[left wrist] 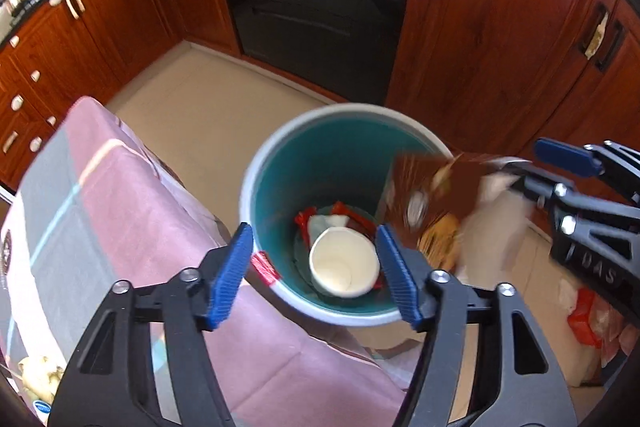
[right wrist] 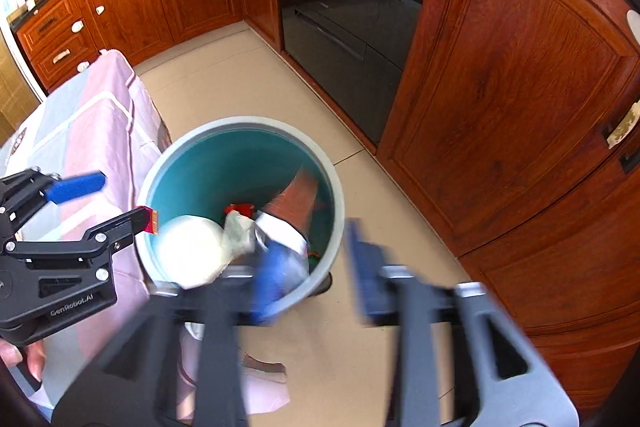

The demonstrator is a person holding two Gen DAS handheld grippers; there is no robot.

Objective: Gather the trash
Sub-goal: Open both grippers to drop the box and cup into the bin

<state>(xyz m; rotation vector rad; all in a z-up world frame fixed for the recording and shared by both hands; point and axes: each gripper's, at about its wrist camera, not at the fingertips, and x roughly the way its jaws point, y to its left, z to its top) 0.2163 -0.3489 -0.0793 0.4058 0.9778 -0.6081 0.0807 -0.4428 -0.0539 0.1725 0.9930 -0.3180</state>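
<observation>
**Both hand-held grippers stand open over the bin**

Left wrist view: the left hand-held gripper point(left wrist: 314, 269) points steeply down over the mouth of the teal bin point(left wrist: 280, 163), its blue pads spread wide with nothing pressed between them. Below the gap, on the bin's bottom, a white paper cup point(left wrist: 344, 265) lies on its side on red wrappers point(left wrist: 308, 223). A red scrap point(left wrist: 264, 267) sits at the bin's near rim, just beside the left pad. At the right, the right hand-held gripper point(left wrist: 536, 167) reaches in from the edge, and a blurred brown-and-white piece of trash point(left wrist: 440, 183) hangs over the bin's right rim just off its tips; whether the tips touch it cannot be told. A pink cloth-covered tabletop point(left wrist: 120, 211) lies left of the bin.

Right wrist view: the right hand-held gripper point(right wrist: 312, 263) is blurred, angled down at the bin point(right wrist: 240, 125), its pads apart and pressing on nothing. Inside the bin lie the white cup point(right wrist: 192, 251), a crumpled white wrapper point(right wrist: 240, 231) and a brown packet point(right wrist: 298, 195) leaning on the far wall. The left hand-held gripper point(right wrist: 116, 199) comes in from the left, open, the red scrap point(right wrist: 152, 221) at its lower tip over the rim. Fingers point(right wrist: 24, 359) of a hand show at the lower left edge.
</observation>
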